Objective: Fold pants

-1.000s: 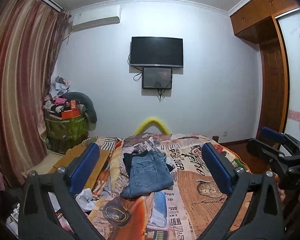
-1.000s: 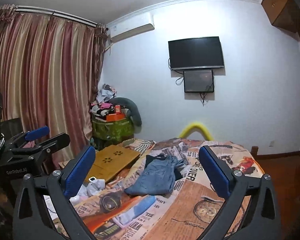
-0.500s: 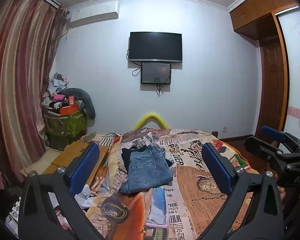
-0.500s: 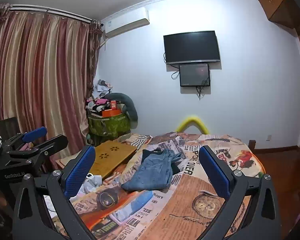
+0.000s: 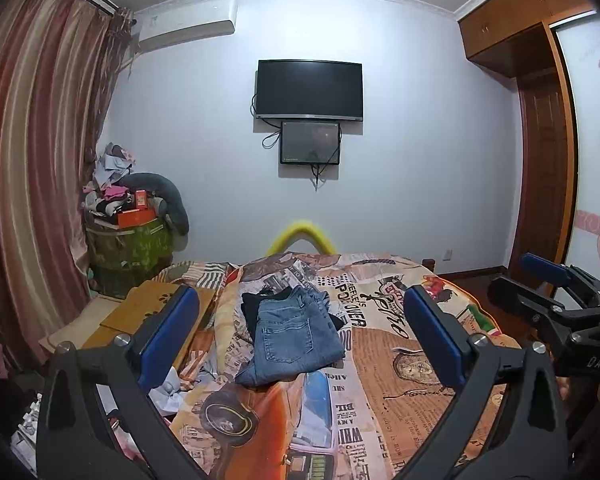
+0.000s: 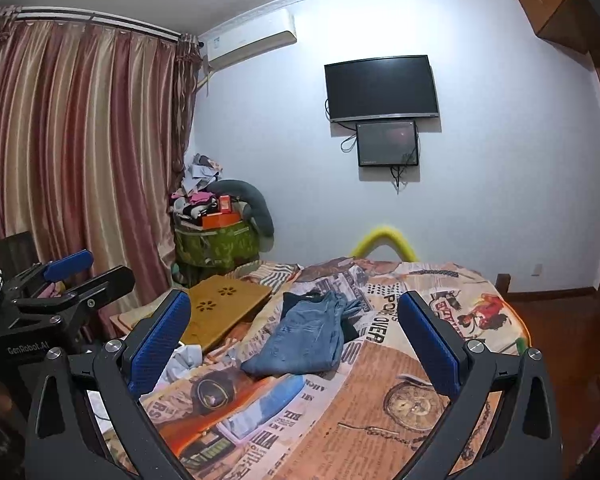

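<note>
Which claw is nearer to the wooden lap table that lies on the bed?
Left. The left claw hangs open close beside the wooden lap table; the right claw, also open, is farther over.

Partly hidden under the folded jeans (image 5: 292, 336): a dark garment (image 5: 252, 308), kind unclear. Cut off by the bottom edge: the near end of the bed (image 5: 400, 400). Too small to read: most bedspread print.

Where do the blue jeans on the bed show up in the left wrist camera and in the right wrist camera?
Left wrist view: the blue jeans lie centre frame on the bedspread, between the open fingers of the left gripper.
Right wrist view: the blue jeans lie just left of centre, between the open fingers of the right gripper.
Shared landmark: the wall-mounted TV, above and beyond the jeans.
</note>
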Demonstrator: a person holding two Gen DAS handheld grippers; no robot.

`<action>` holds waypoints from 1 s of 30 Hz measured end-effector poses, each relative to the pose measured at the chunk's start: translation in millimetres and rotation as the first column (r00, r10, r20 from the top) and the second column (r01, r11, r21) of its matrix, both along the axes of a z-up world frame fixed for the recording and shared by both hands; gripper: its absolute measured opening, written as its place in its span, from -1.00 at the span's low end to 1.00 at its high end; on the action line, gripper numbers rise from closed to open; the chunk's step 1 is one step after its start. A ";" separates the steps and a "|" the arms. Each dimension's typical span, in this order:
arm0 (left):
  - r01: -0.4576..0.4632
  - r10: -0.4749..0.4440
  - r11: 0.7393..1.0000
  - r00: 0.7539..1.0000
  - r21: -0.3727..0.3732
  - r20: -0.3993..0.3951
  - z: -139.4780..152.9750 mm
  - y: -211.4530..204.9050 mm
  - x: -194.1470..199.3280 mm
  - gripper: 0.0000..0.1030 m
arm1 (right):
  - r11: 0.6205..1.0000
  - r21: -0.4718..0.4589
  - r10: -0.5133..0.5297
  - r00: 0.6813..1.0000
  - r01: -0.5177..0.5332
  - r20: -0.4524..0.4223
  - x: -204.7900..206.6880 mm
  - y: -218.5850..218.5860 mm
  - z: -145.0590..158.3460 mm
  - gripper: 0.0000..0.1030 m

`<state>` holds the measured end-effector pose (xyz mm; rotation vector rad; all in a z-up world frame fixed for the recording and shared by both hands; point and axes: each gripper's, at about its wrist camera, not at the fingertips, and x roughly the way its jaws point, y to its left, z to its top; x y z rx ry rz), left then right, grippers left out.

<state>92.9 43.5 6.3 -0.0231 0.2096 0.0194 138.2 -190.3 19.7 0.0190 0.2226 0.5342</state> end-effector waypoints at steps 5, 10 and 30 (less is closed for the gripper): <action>0.002 -0.002 1.000 1.000 0.000 -0.003 -0.6 -1.5 0.1 1.00 | 1.000 0.003 -0.004 1.000 0.004 -0.003 -0.2 -2.5 2.3 0.99; 0.003 -0.003 1.000 1.000 0.005 0.000 -0.4 -2.5 0.2 1.00 | 1.000 0.004 -0.008 1.000 0.008 -0.005 0.3 -5.0 3.6 0.99; 0.020 -0.020 1.000 1.000 0.015 0.001 -0.1 -7.6 0.4 1.00 | 1.000 0.010 -0.016 1.000 0.016 -0.015 1.3 -10.9 2.6 0.99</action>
